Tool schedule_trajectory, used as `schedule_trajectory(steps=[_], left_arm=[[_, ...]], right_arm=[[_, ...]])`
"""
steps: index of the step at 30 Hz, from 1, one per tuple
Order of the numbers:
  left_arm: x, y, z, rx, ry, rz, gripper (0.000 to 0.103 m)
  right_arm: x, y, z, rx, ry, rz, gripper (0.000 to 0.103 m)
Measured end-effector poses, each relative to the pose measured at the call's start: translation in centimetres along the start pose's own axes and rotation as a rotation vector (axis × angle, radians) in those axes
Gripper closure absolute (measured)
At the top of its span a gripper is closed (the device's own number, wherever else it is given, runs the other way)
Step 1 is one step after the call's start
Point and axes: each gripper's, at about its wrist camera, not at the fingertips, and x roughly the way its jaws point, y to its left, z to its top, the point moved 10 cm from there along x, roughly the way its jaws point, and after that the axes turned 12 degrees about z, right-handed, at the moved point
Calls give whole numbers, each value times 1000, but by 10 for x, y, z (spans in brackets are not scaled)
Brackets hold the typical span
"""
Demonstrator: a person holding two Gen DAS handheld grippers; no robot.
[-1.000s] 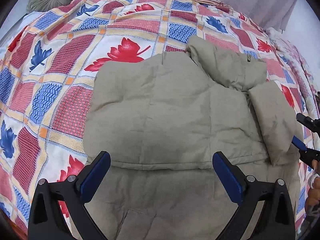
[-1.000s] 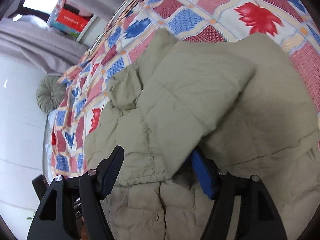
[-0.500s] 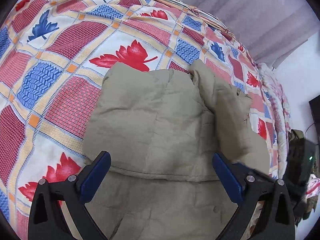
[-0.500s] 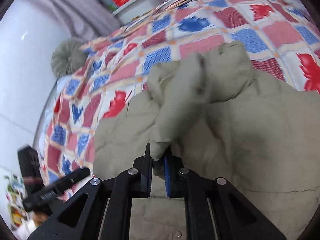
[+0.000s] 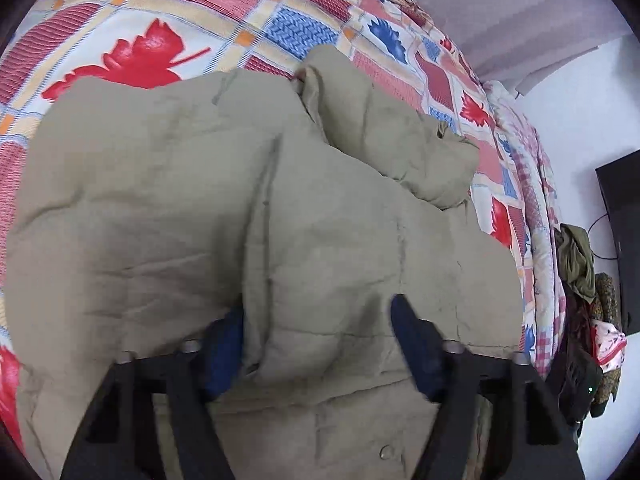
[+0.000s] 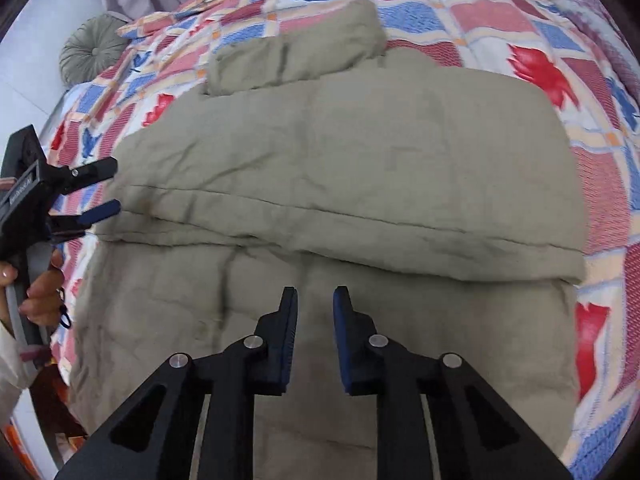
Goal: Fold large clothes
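A khaki padded jacket (image 5: 160, 200) lies on the bed, its sides folded over its middle. My left gripper (image 5: 316, 308) is down on it. Its jaws are closing, a puffy fold bulges between them, and the left finger is half hidden under that fold. In the right wrist view the left gripper (image 6: 118, 185) sits at the left edge of the jacket (image 6: 340, 152), held by a person's hand (image 6: 36, 292). My right gripper (image 6: 316, 292) hovers over the lower middle of the jacket. Its jaws are a little apart and opening, with nothing between them.
A patchwork bedspread (image 5: 140, 8) with red and blue leaves covers the bed under the jacket. A round green cushion (image 6: 92, 56) lies at the head end. Past the bed's right side hang a heap of clothes (image 5: 580, 264) and a dark screen (image 5: 624, 240).
My right gripper has let go of the sleeve, which now lies flat across the jacket. My left gripper has dropped onto the jacket and gone from wide open to pinching a fold.
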Motion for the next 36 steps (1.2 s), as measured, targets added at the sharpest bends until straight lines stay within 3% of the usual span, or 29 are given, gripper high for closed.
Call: schedule_trajectory(steps=[1,2,5,8,12,14,18,22,26,28,32,36], left_arm=[[5,-10,0,17,9,-7,84],[6,-17,1,34,3,-1,92],[-5,-29,2,81,-62,39,92],[-5,-19,-7,99,-56,81,92],[13,-1,-17,106,-20,135,91],[13,3,-16,95,-22,160,91],[-3,17,-11,108,-64,265,80],[-29,33,-3,149,-115,365,80],[-52,35,6,135,-152,337,80],[-55,26,11,139,-163,320,80],[-40,-8,22,178,-176,303,80],[-1,-3,23,193,-156,419,80]], right_arm=[[-5,-18,-1,16,-6,-34,83],[-9,-31,-1,27,-17,-60,83],[-26,-70,14,73,-82,-155,83],[-46,-104,32,88,-142,-268,86],[-34,-132,27,194,-119,-214,90],[-21,-132,22,179,-106,-230,90],[-12,-123,20,113,-103,-302,90],[-24,-119,15,165,-75,-242,86],[-56,-108,-1,220,-92,-147,85],[-76,-106,-3,236,-153,-117,85],[-104,-121,22,315,-292,-76,85],[-77,-117,71,305,-304,3,85]])
